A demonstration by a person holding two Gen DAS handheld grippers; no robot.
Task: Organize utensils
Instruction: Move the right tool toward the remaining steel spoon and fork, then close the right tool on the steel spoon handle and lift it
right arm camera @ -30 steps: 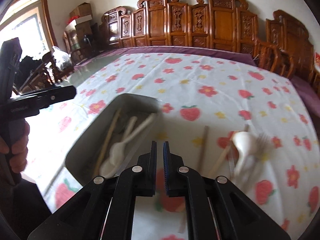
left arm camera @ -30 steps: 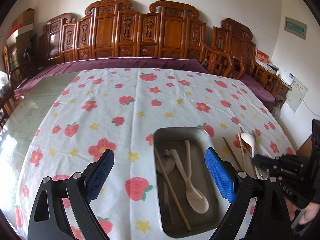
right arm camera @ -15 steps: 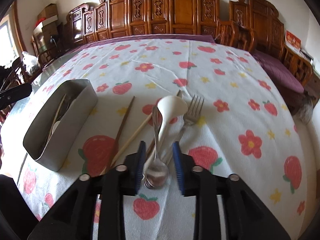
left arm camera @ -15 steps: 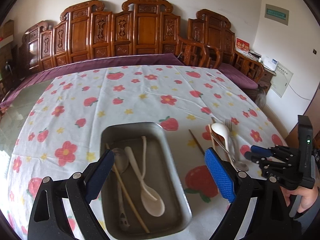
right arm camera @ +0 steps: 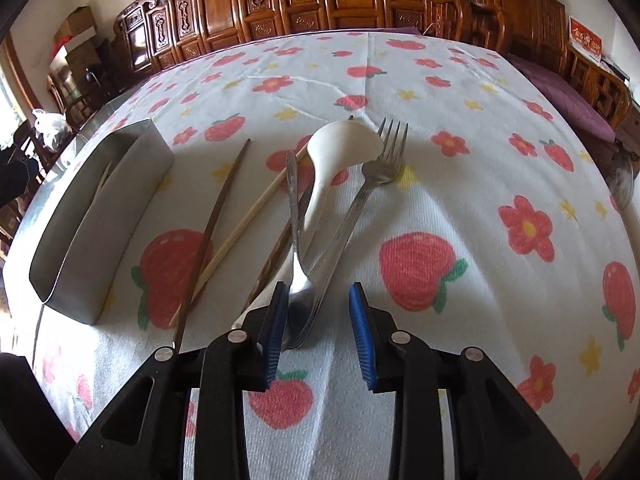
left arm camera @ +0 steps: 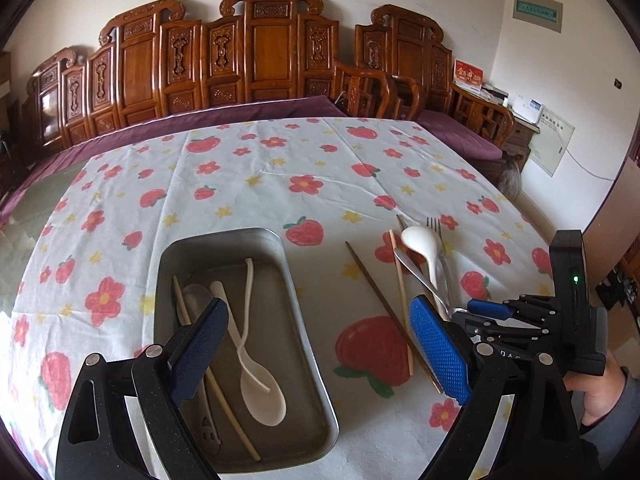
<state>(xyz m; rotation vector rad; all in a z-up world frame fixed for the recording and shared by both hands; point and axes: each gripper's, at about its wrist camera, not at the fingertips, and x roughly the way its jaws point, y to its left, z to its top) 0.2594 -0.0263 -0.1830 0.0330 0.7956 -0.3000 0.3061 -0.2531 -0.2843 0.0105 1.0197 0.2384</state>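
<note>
A steel tray (left arm camera: 288,264) sits on the strawberry-print cloth and holds a white plastic spoon (left arm camera: 260,392), a pale chopstick (left arm camera: 224,392) and a metal spoon (left arm camera: 196,296). My left gripper (left arm camera: 318,312) hovers wide open above it with nothing between its fingers. To the right, loose utensils lie in a pile: a white soup spoon (right arm camera: 340,148), a fork (right arm camera: 384,152), a metal spoon (right arm camera: 294,216), a dark chopstick (right arm camera: 216,220) and a pale chopstick (right arm camera: 248,216). My right gripper (right arm camera: 318,292) is low over the pile's near end, open, with the metal spoon's bowl and the fork's handle between its fingers.
The tray (right arm camera: 100,216) stands left of the pile in the right wrist view. Carved wooden chairs (left arm camera: 276,52) line the table's far side. A person's hand (left arm camera: 600,392) holds the right gripper at the table's near right edge.
My right gripper went from shut to open and dropped down over the near end of the utensil pile. The left gripper shifted sideways, staying open over the tray.
</note>
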